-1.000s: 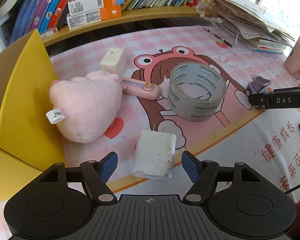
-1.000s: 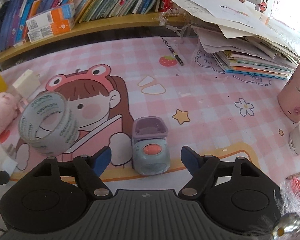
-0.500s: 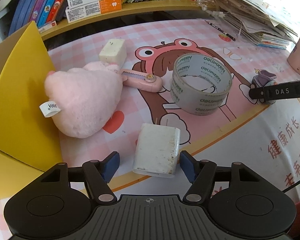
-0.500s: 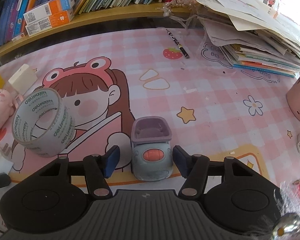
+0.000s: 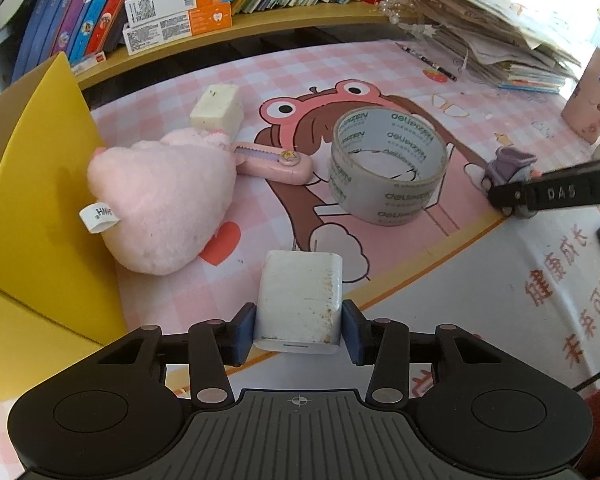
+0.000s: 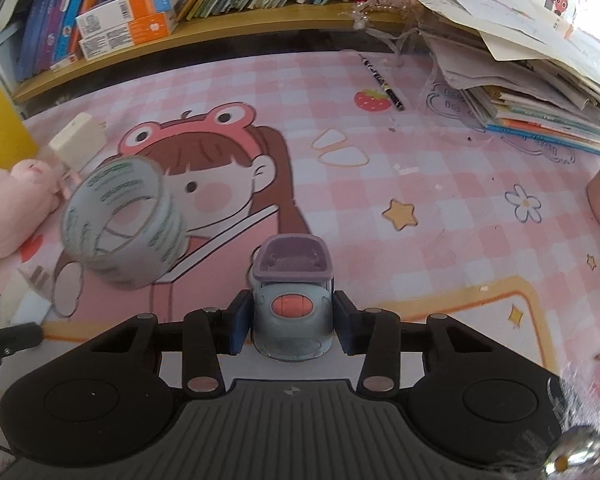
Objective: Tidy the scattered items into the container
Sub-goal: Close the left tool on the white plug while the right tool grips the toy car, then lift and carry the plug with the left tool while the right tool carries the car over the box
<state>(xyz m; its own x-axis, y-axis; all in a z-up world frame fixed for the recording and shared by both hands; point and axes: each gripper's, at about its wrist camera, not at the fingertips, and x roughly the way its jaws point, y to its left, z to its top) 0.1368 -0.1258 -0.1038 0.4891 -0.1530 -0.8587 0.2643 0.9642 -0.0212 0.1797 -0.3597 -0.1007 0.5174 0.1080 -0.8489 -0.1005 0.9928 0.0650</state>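
Left wrist view: your left gripper (image 5: 298, 330) clamps the white charger (image 5: 300, 300), yellow container (image 5: 32, 200) just left of it; your right gripper (image 6: 288, 326) pinches the toy car (image 6: 292, 304), farther off.

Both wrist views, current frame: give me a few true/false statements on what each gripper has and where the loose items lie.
1. The left gripper is shut on the white plug-in charger block. True.
2. The right gripper is open over bare mat. False: it is shut on the small grey-and-purple toy car.
3. The clear roll of packing tape lies inside the yellow cardboard box. False: it lies on the pink mat.
4. The pink plush toy lies beside the yellow box. True.
5. The pink utility knife lies between plush and tape. True.
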